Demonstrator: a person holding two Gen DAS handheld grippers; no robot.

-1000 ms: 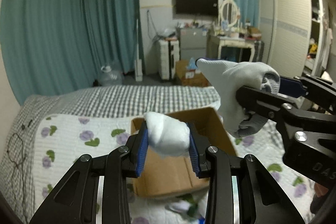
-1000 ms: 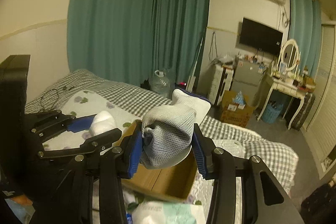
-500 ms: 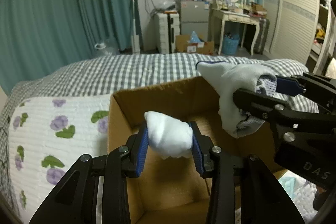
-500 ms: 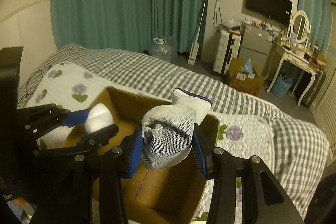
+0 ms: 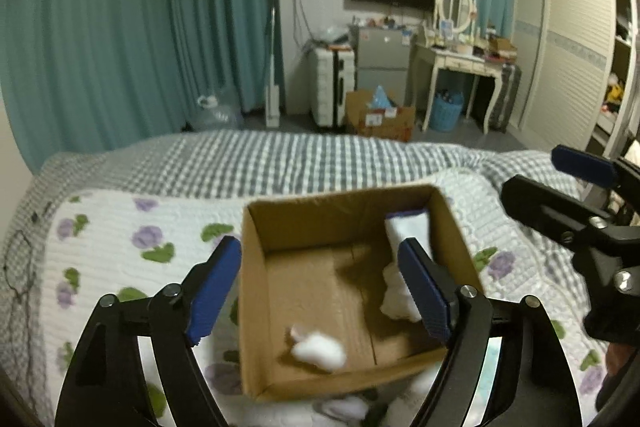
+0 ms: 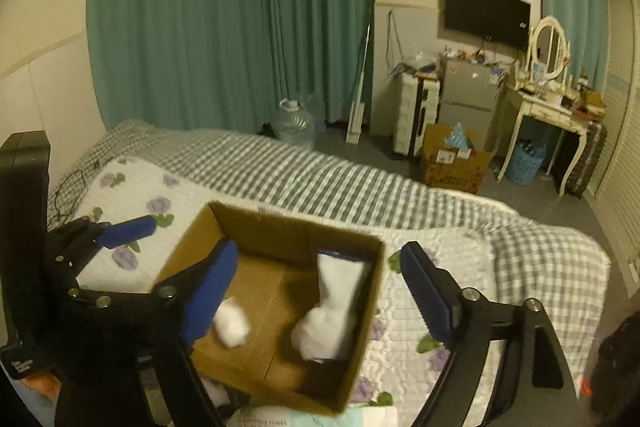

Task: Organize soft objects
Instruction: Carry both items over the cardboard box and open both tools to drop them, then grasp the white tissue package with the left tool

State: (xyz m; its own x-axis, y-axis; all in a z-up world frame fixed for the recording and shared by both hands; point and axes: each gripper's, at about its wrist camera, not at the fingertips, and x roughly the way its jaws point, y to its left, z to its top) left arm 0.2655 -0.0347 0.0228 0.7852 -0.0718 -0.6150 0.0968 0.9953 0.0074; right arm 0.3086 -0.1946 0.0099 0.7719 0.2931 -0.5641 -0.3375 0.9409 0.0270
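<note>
An open cardboard box sits on the bed's floral quilt. A small white sock ball lies on the box floor. A larger white sock with a dark cuff leans on the box's right wall. My left gripper is open and empty above the box. My right gripper is open and empty above the box; it also shows at the right of the left wrist view.
White soft items and a pale packet lie in front of the box. A grey checked blanket covers the far bed. Beyond stand teal curtains, a water jug, a fridge, a floor box and a dressing table.
Both grippers opened and let go of their socks, which now lie in the box. Both grippers have drawn back and up from the box.
</note>
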